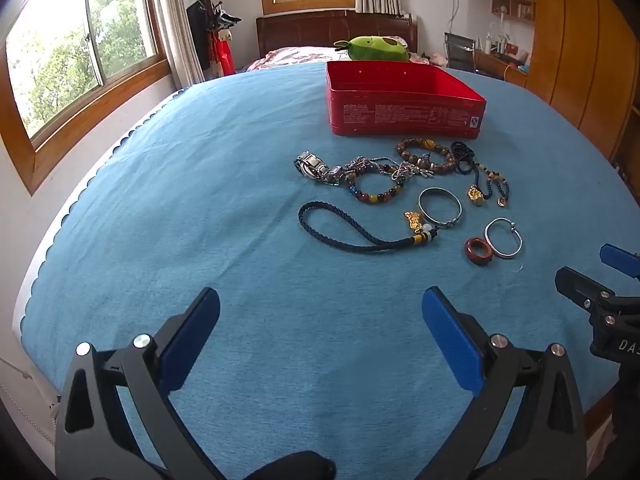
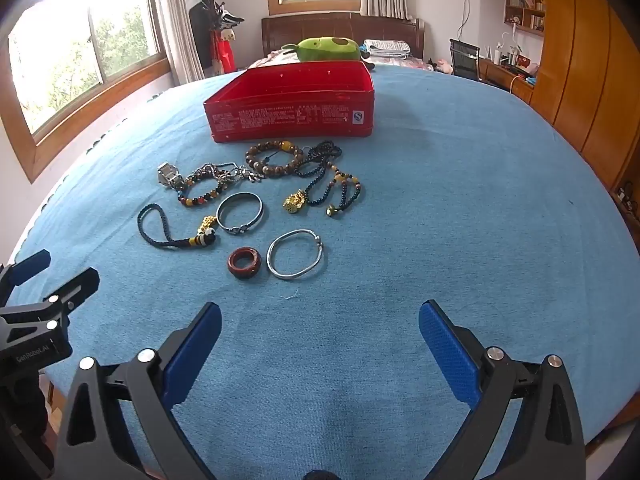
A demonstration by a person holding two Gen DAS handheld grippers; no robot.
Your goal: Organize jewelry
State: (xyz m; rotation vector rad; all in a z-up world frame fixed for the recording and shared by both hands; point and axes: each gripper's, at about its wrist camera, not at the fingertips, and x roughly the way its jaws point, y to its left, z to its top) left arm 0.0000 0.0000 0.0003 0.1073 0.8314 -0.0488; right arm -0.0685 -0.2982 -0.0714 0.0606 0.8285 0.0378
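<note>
While all jewelry (image 2: 256,200) is lying outside red tin (image 2: 294,114), both grippers — left gripper (image 1: 320,320), right gripper (image 2: 320,332) — are hovering, jaws apart, empty; sorting seemingly not begun; next likely: closing on nearest red ring (image 2: 244,263).

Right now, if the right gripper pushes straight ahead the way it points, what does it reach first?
Bare blue cloth first. The right gripper, jaws open, aims just right of the silver bangle; it would likely pass beside it, with the red tin further on and to the left. Depth is hard to judge.

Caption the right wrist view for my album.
Open right gripper over a blue cloth, facing scattered jewelry and a red tin.
</note>
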